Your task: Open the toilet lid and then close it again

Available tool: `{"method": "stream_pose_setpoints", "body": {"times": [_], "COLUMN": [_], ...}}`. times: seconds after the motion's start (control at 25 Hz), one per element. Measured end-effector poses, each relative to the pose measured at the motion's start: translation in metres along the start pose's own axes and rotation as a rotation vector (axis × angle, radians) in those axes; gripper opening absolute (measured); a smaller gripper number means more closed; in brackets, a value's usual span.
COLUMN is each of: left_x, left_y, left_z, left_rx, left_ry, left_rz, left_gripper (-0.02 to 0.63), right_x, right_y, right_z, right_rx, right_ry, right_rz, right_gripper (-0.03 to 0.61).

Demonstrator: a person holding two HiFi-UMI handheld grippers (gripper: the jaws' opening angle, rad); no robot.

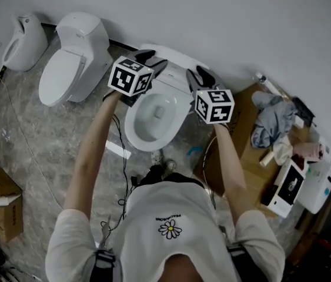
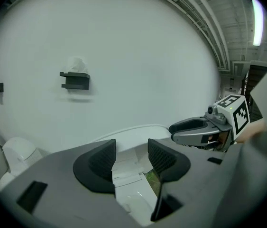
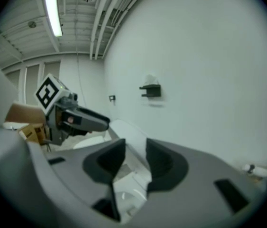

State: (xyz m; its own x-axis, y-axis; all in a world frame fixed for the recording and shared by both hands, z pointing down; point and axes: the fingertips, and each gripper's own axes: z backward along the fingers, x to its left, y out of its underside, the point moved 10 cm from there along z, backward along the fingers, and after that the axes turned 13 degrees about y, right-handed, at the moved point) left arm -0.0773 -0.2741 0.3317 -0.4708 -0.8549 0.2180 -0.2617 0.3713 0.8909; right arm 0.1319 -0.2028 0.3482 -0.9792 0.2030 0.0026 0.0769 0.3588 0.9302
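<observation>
Shirt (image 1: pixel 171 216) nearest. Left gripper (image 2: pixel 131 150) & right gripper (image 3: pixel 134 150) both half-open, empty; lid (image 1: pixel 174 56) upright just ahead. Risk: uneven pull, lid slams onto bowl (image 1: pixel 131 129).

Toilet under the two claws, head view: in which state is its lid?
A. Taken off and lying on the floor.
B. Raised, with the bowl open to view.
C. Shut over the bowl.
B: the lid stands up at the back, and the bowl in front of it lies uncovered.
</observation>
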Motion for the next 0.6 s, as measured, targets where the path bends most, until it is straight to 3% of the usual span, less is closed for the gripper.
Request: {"method": "stream_pose_setpoints", "body": {"times": [0.32,0.6], "left_x": [-0.03,-0.048], "left_y": [0.049,0.089], "left_z": [0.032,0.053], "left_rx": [0.064,0.088], "left_ry": [-0.05,-0.049], "left_rz": [0.067,0.071], "left_gripper": [0.227,0.235], "right_x": [0.035,0.068], "right_y": [0.04,0.068], "right_z": [0.035,0.055], "right_rx": [0.038,0.085], "right_ry": [-0.075,-0.043], "right_rz": [0.01,0.132], "right_gripper": [0.143,0.134]}}
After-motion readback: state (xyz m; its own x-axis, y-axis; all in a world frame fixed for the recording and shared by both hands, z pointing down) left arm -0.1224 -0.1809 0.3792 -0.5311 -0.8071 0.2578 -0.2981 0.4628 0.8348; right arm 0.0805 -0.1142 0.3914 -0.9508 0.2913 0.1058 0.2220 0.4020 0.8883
